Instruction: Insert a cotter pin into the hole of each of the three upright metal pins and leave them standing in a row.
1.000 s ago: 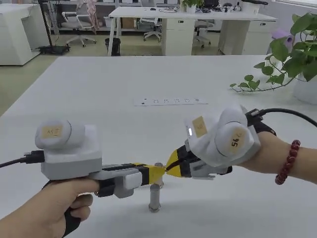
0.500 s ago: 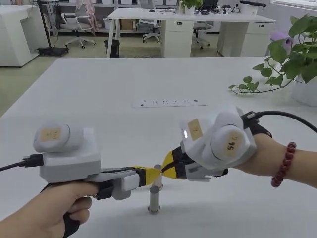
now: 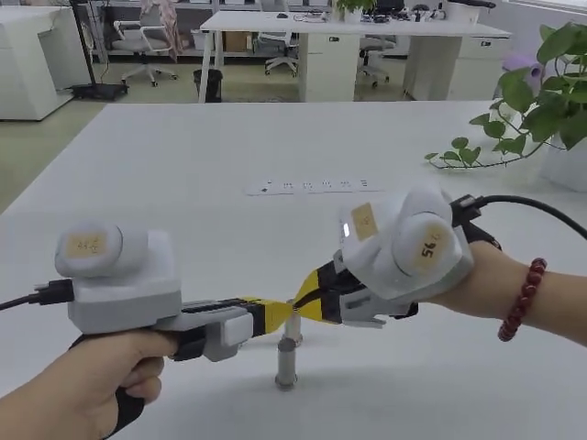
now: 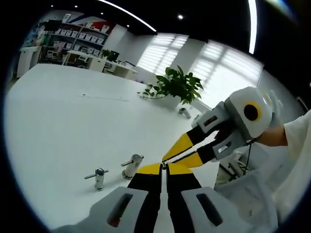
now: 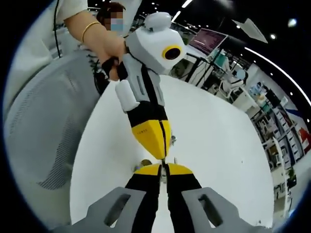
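Surface: a white table, matte, with a power strip lying flat near its middle. Room: an open office with desks and chairs behind, and a potted plant at the table's right edge. Work items: the front pin stands upright on the table near the person. The rear pin stands just behind it, its head hidden by the gripper tips. In the left gripper view two upright pins stand side by side, each with a thin cross-piece through its head. The left gripper and right gripper meet tip to tip above the pins. Both pairs of jaws are pressed together; anything between them is too small to make out. A bead bracelet sits on the right wrist.
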A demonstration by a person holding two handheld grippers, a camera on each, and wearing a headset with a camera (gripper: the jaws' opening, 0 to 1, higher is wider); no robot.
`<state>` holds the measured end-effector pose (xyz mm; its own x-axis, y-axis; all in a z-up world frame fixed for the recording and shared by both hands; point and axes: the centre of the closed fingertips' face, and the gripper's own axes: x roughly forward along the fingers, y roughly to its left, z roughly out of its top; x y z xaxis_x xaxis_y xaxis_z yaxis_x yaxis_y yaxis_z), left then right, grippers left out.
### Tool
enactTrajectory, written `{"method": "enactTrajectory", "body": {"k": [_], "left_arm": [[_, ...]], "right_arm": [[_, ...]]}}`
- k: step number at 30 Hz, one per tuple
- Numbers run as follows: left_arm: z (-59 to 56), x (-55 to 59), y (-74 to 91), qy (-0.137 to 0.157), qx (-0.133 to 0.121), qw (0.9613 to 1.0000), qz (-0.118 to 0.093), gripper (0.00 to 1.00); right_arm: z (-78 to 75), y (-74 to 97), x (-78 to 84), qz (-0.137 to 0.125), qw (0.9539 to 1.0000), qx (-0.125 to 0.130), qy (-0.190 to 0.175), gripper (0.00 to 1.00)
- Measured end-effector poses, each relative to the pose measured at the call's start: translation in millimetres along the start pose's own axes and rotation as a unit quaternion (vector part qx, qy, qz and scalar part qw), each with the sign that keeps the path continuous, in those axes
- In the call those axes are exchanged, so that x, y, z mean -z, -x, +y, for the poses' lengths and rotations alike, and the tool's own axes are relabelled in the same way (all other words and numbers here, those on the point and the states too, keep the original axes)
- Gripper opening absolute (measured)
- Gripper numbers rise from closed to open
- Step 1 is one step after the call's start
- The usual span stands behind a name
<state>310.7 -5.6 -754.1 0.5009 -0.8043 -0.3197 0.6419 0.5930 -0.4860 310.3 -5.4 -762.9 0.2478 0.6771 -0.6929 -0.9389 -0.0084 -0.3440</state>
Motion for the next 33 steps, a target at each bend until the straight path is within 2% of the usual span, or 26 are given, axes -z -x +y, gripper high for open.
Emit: {"method": "enactTrajectory", "body": {"k": [4,8,13,15,17,21,22,26,29,33], "left_arm": [[0.9,1.8,1.4,-0.021,-0.005,0.9998,0.005,0.0],[2.5,2.7,3.5,-0.042,-0.007,0.9991,0.006,0.0],[2.2,3.4,5.9,-0.067,-0.002,0.9978,0.008,0.0],[0.9,4.1,6.8,-0.084,0.001,0.9964,0.011,0.0],[1.8,5.5,7.9,-0.101,0.005,0.9947,0.018,0.0],[-0.7,5.0,9.0,-0.12,0.017,0.9925,0.018,0.0],[-1.5,5.4,9.4,-0.126,0.019,0.9917,0.02,0.0],[-7.7,6.9,10.6,-0.146,0.037,0.9884,0.022,0.0],[-13.5,5.1,11.4,-0.151,0.053,0.987,0.015,0.0],[-21.2,4.2,11.8,-0.163,0.073,0.9839,0.013,0.0]], "right_arm": [[-1.0,2.7,-3.0,-0.025,0.9985,-0.008,-0.048,0.09],[-1.4,5.6,-2.4,-0.047,0.9932,-0.021,-0.105,0.13],[-0.8,8.7,3.0,-0.065,0.9812,-0.04,-0.177,0.16],[1.5,10.9,2.0,-0.083,0.974,-0.057,-0.203,0.17],[2.5,12.6,2.3,-0.092,0.9706,-0.066,-0.213,0.18],[7.5,16.6,0.6,-0.117,0.9586,-0.095,-0.242,0.18],[6.7,17.5,1.2,-0.123,0.9565,-0.095,-0.247,0.19],[9.1,20.3,0.5,-0.139,0.9511,-0.109,-0.253,0.19],[16.8,22.9,-5.1,-0.153,0.9456,-0.129,-0.257,0.19],[22.0,25.1,-8.2,-0.163,0.9422,-0.142,-0.257,0.19]]}}
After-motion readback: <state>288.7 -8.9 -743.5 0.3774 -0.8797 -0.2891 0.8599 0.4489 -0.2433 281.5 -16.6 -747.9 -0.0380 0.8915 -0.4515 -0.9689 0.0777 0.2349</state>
